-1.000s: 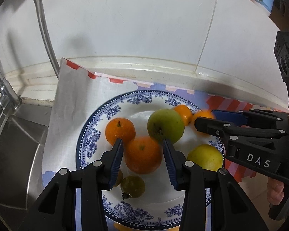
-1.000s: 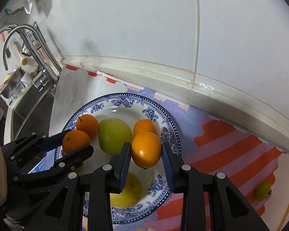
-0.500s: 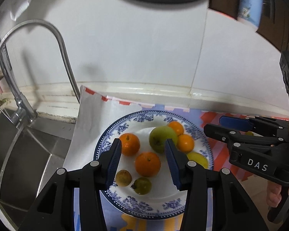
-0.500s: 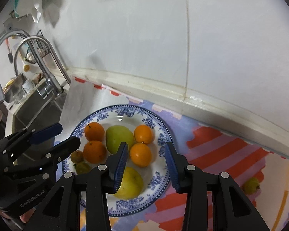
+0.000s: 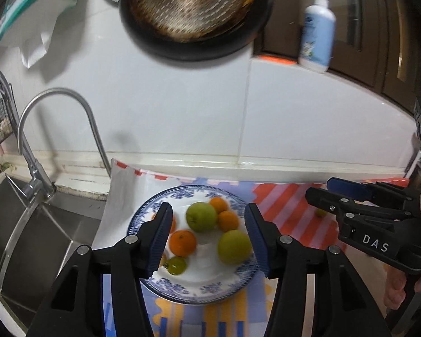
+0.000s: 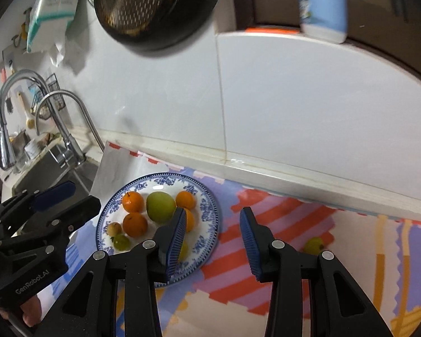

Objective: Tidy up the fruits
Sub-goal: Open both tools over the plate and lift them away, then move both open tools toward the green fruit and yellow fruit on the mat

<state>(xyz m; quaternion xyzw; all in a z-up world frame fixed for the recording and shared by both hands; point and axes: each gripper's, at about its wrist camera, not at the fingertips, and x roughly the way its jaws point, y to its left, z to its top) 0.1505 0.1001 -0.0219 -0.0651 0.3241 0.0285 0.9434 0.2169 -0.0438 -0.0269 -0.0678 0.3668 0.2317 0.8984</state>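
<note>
Blue-patterned porcelain makes the landmark: a round plate [image 5: 240, 279] on a striped cloth [image 6: 283, 216] covering the tabletop. To the plate's left, a steel sink [image 5: 19, 233] and curved tap [image 5: 56, 95] stand against the white tiled wall.

Above the plate's near-left edge hangs the left claw [image 5: 207, 238], tilted down toward it, its jaws opening with nothing between them; the fruit seen in the gap lies below on the plate. On the plate sit oranges [image 5: 182, 243], two larger green fruits [image 5: 200, 216] and, at its near-left rim, a small green fruit [image 5: 176, 265] (a small yellowish one beside it shows only in the right wrist view).

Right of the plate, the right claw [image 6: 213, 241] is also angled downward, over the plate's right edge and the cloth, jaws spread and empty. A hand [image 5: 404, 289] grips its handle. Farther right of the plate, one small green fruit [image 6: 314, 244] lies alone on the cloth.
</note>
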